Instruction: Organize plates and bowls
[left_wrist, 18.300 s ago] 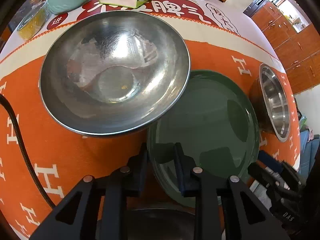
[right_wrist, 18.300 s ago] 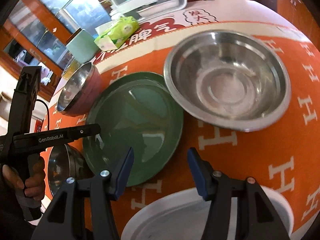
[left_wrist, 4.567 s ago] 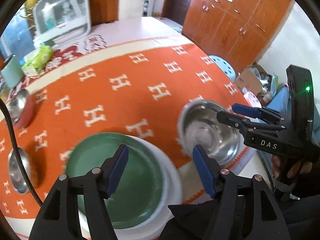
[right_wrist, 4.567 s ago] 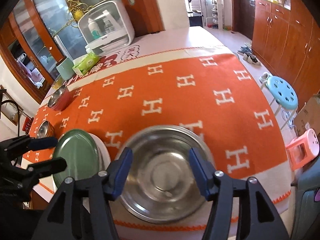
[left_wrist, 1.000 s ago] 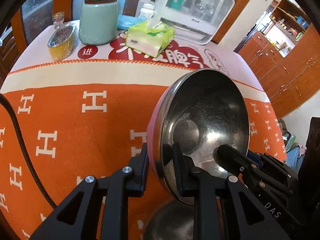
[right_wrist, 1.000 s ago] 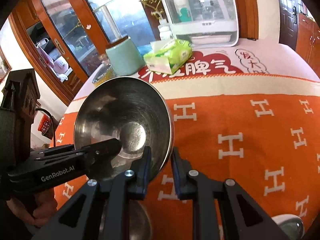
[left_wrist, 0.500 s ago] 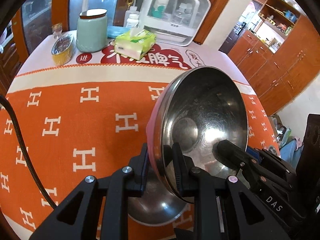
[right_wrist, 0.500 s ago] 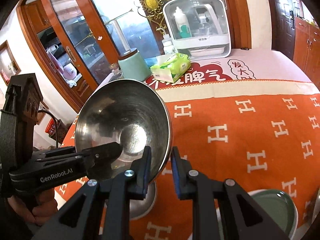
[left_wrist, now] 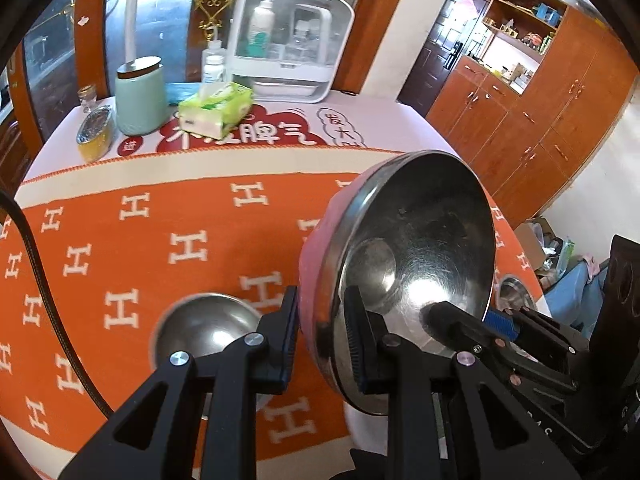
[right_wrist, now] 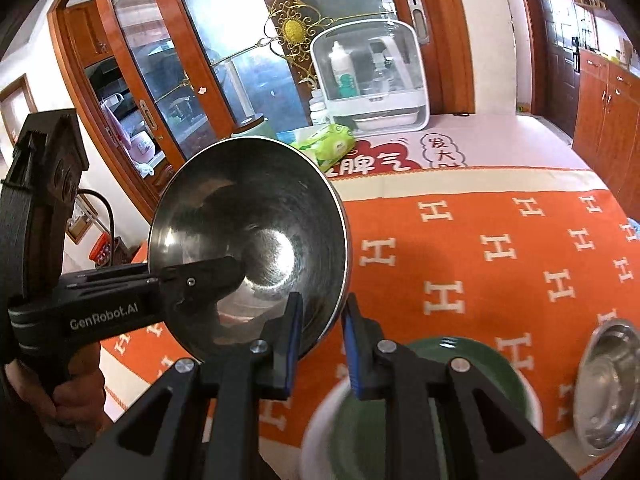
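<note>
Both grippers are shut on the rim of one steel bowl with a pink outside (left_wrist: 416, 264), held tilted well above the orange cloth. My left gripper (left_wrist: 322, 336) pinches its near rim; my right gripper (right_wrist: 322, 328) pinches the opposite rim of the same bowl (right_wrist: 248, 240). A second steel bowl (left_wrist: 206, 330) sits on the cloth below at the left. A green plate (right_wrist: 452, 396) lies on a white plate (right_wrist: 320, 428) near the front edge. A larger steel bowl (right_wrist: 612, 384) stands at the right.
At the far end of the table stand a mint canister (left_wrist: 140, 96), a tissue pack (left_wrist: 214, 110), a yellow tin (left_wrist: 94, 134) and a white storage box (left_wrist: 290, 42). The orange cloth (left_wrist: 160, 220) covers the middle. Wooden cabinets line the right wall.
Both grippers have lifted the pink-sided bowl higher and back toward the front edge. The bowl below and the stacked plates have come into view.
</note>
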`<state>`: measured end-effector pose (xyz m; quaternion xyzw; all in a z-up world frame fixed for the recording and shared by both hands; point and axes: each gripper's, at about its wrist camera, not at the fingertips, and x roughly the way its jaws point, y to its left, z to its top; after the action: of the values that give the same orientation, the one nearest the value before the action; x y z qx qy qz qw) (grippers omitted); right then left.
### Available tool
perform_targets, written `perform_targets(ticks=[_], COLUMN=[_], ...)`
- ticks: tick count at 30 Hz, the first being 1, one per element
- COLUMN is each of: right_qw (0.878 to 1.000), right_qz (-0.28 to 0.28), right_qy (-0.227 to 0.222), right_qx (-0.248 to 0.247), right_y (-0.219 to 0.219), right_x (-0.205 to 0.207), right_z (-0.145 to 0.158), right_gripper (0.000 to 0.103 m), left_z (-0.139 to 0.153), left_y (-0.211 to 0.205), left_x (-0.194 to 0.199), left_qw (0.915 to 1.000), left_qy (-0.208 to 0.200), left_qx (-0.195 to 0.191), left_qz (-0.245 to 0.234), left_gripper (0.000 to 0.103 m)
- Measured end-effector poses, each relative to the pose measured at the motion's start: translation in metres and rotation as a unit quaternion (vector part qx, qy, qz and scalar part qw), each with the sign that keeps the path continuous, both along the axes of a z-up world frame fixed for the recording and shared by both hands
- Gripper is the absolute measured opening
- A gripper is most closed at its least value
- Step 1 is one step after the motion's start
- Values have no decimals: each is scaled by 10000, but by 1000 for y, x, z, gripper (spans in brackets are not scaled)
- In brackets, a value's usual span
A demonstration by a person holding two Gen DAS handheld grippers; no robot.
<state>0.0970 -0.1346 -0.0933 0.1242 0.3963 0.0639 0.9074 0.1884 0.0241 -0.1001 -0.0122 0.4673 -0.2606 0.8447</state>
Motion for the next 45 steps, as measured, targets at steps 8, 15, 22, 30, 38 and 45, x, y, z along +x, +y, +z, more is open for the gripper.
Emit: perform_targets(ticks=[8, 15, 22, 30, 38, 45], right_qw=[9999, 9996, 9989, 9974, 9946, 9899], right_qz=[8, -88, -157, -187, -221, -142], right_qy=[29, 107, 177, 308, 746, 1097], right_qx=[-128, -245, -413, -622, -691, -882], right_y=[-55, -107, -159, -214, -251, -265], right_x=[-40, -74, -104, -128, -145, -145], right_z=[10, 10, 9, -2, -20, -35], right_gripper=[20, 20, 20, 20, 21, 23], left_z=[8, 8, 1, -16, -36, -54], left_y=[-60, -120, -183, -244, -297, -325], left_x=[-40, -71, -100, -129, -135, -134], left_qw=[10000, 9997, 9989, 9980, 9952, 9921], left_qy=[-27, -9, 97, 215, 556, 888], left_qx=[-29, -81, -108, -88, 18, 187], left_qz=[-79, -247, -437, -594, -811, -863], left_gripper=[21, 21, 21, 21, 21, 21])
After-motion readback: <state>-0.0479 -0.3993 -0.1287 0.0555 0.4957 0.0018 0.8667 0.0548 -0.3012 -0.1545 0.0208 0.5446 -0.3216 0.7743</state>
